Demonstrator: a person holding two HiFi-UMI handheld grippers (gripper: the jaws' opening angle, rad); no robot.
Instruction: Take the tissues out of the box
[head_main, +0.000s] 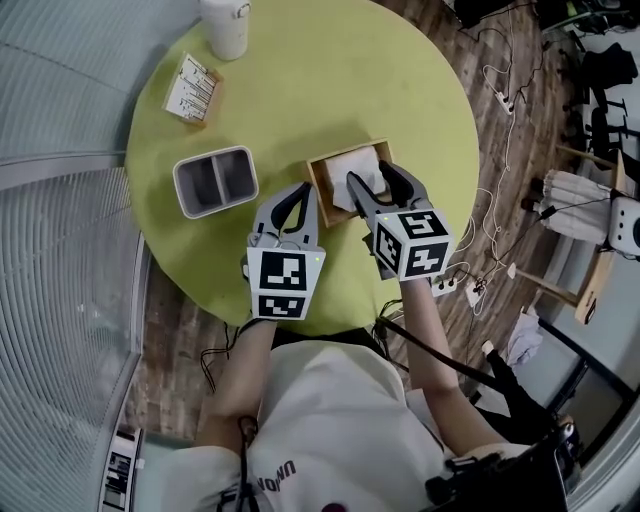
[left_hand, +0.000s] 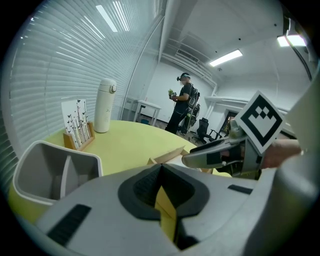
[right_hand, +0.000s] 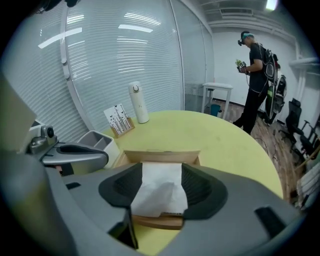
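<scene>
A wooden tissue box (head_main: 322, 170) stands near the front of the round green table (head_main: 300, 90), with white tissues (head_main: 358, 162) inside. My right gripper (head_main: 369, 176) hovers over the box, open. In the right gripper view a crumpled tissue (right_hand: 161, 192) rises from the box (right_hand: 160, 156) between the two pads, which stand apart on either side of it. My left gripper (head_main: 303, 188) is just left of the box, its jaws shut with nothing in them. In the left gripper view its tips (left_hand: 160, 167) meet in front of the box's corner (left_hand: 167, 156).
A grey two-compartment bin (head_main: 215, 180) sits left of the box. A wooden card holder (head_main: 193, 88) and a white bottle (head_main: 226, 25) stand at the table's far left. Cables (head_main: 500, 100) lie on the wood floor to the right. A person (right_hand: 255, 75) stands far off.
</scene>
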